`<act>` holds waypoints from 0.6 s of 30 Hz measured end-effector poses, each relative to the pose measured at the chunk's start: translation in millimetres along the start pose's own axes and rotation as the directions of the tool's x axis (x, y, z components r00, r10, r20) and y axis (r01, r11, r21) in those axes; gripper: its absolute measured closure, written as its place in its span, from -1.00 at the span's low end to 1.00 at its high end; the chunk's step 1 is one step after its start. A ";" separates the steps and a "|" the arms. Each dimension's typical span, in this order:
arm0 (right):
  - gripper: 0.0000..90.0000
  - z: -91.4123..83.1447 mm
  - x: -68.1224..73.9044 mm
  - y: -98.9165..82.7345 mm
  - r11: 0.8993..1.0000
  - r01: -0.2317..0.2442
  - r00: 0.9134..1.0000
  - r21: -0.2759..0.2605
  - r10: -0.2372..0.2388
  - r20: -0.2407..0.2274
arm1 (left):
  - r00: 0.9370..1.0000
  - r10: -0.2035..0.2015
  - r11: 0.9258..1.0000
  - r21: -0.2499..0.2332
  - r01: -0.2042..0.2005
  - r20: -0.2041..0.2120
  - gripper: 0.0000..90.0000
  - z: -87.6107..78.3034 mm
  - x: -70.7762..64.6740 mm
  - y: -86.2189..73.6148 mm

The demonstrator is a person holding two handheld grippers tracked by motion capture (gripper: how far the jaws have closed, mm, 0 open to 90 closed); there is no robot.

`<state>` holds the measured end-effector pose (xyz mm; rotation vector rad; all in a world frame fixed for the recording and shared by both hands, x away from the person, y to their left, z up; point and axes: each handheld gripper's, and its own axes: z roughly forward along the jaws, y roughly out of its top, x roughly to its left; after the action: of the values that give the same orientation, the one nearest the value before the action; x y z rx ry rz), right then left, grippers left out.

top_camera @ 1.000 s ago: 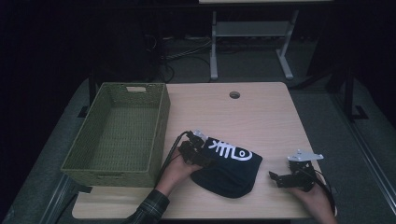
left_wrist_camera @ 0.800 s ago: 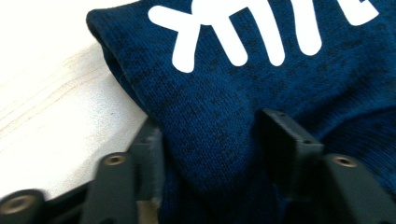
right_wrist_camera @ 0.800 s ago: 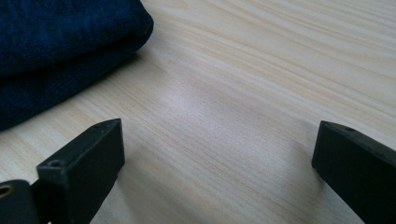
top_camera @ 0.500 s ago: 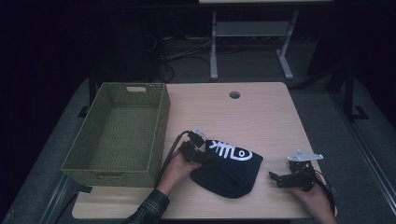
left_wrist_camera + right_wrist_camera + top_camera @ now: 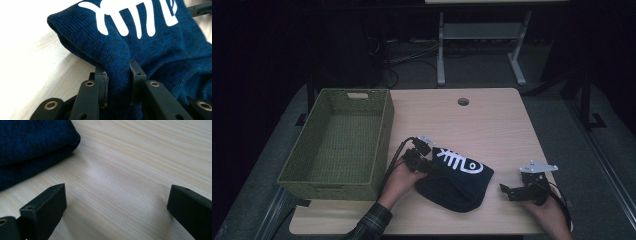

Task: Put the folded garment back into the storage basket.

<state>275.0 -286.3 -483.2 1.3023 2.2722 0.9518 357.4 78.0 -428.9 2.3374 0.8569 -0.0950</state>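
On the table (image 5: 492,120) in front of you, the basket (image 5: 339,140) sits at the left, the folded cloth (image 5: 457,182) just right of it near your edge, between your left gripper (image 5: 428,167) and right gripper (image 5: 507,190)

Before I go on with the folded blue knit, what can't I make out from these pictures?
- Underside of the blue knit: hidden in the high view by its own folds.
- White fish-bone print: cut off by the top edge of the left gripper view.
- Left claw pinches a fold; how many layers it holds is hidden by the cloth.
- Near inner wall of the green basket: hidden in the high view by its rim.
- Right claw stands open over bare wood.
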 end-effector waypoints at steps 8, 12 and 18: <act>-0.95 -0.2 0.2 0.0 1.000 -0.003 1.000 0.001 0.003 0.000 | 1.000 0.020 1.000 -0.002 -0.020 -0.001 0.64 -18.3 -11.3 6.1; -0.95 -0.1 0.2 0.0 1.000 -0.004 1.000 0.002 0.004 -0.001 | 1.000 0.026 1.000 0.006 -0.026 0.013 0.64 -28.4 -11.9 10.0; -0.95 -0.1 0.2 0.0 1.000 -0.004 1.000 0.002 0.004 -0.001 | 0.999 0.033 0.999 0.020 -0.034 0.034 0.64 -43.9 -11.8 16.8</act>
<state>274.8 -286.1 -483.1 1.3079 2.2721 0.9521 352.0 87.6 -381.8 2.3618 0.8035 -0.1286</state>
